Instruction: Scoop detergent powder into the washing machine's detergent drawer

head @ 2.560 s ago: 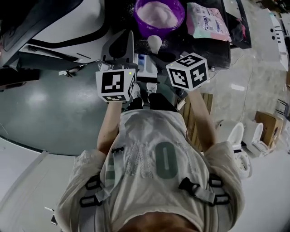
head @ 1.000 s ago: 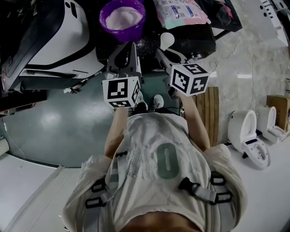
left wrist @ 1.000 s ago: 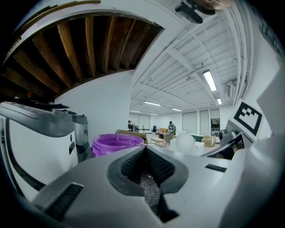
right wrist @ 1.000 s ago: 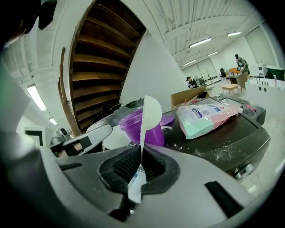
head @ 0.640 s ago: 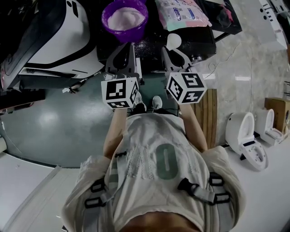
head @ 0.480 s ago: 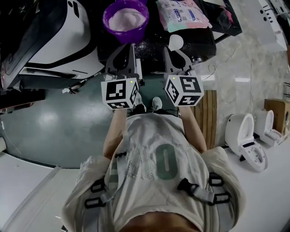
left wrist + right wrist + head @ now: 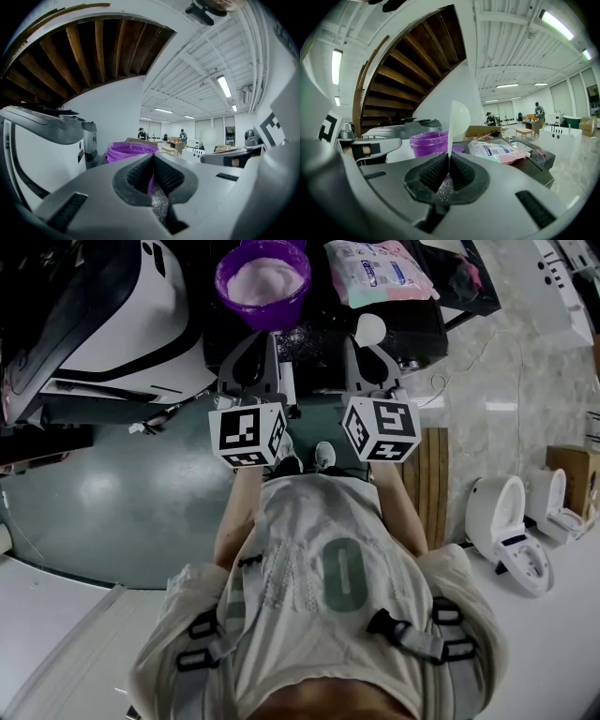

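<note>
A dark table (image 7: pixel 422 329) carries a purple tub (image 7: pixel 267 315) full of pale powder (image 7: pixel 262 276). A pink-and-white packet (image 7: pixel 380 270) lies flat just right of it, and loose white grains (image 7: pixel 302 334) are scattered near the front edge.

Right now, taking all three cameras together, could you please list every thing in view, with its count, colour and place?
tub: one, purple, pale powder inside, on the dark table ahead of the left gripper.
detergent bag: one, pink and white, lying right of the tub.
spoon: one, white, handle clamped in the right gripper, bowl up.
table: one, black, straight ahead.
washing machine: one, white and black, left of the tub.
toilets: two, white, on the floor at right.
wooden board: one, brown, on the floor beside the person.
cardboard box: one, brown, far right.
left gripper: grey, jaws together, empty.
right gripper: grey, jaws shut on the spoon.
</note>
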Action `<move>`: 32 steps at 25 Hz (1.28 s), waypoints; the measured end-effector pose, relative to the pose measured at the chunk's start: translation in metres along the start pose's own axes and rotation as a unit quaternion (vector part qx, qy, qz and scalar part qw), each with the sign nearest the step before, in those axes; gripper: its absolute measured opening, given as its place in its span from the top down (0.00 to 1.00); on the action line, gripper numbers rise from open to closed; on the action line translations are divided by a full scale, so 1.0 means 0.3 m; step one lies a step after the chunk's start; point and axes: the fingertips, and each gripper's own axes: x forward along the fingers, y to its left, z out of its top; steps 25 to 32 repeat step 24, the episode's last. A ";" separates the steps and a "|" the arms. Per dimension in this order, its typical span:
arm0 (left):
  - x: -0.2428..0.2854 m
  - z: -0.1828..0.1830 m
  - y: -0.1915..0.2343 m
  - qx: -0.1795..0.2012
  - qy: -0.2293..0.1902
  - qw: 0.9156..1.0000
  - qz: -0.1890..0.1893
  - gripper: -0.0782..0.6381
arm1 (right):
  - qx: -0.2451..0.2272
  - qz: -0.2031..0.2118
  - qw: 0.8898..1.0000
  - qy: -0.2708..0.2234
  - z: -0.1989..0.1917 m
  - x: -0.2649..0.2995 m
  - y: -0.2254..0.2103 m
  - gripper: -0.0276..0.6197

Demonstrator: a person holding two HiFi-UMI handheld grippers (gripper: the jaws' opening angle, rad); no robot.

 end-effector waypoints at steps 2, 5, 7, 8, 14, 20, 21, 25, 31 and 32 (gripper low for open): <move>-0.002 0.001 0.002 0.000 0.000 1.000 0.000 0.86 | 0.001 -0.003 1.000 -0.002 0.000 -0.002 -0.001 0.95; -0.006 0.002 0.009 0.000 0.000 1.000 0.002 0.86 | 0.002 -0.004 1.000 -0.002 0.001 -0.004 -0.002 0.95; -0.008 0.002 0.017 -0.001 0.000 1.000 0.005 0.86 | 0.001 -0.004 1.000 -0.001 0.001 -0.003 -0.002 0.95; -0.009 0.002 0.022 -0.001 0.000 1.000 0.006 0.86 | 0.001 -0.004 1.000 -0.001 0.001 -0.003 -0.003 0.95; -0.013 0.004 0.048 -0.001 -0.001 1.000 0.013 0.86 | 0.000 -0.009 1.000 0.000 -0.001 0.002 -0.005 0.95; -0.009 -0.002 0.059 -0.002 0.000 1.000 0.015 0.86 | -0.001 -0.007 1.000 0.001 -0.003 0.009 -0.005 0.95; -0.009 -0.003 0.060 -0.001 0.000 1.000 0.016 0.86 | -0.001 -0.008 1.000 0.001 -0.004 0.009 -0.006 0.95; -0.009 -0.006 0.065 -0.001 0.001 1.000 0.017 0.86 | -0.003 -0.009 1.000 0.002 -0.007 0.009 -0.008 0.95; -0.009 -0.006 0.065 -0.001 0.001 1.000 0.017 0.86 | -0.003 -0.009 1.000 0.002 -0.007 0.009 -0.008 0.95; -0.009 -0.006 0.065 -0.001 0.001 1.000 0.017 0.86 | -0.003 -0.009 1.000 0.002 -0.007 0.009 -0.008 0.95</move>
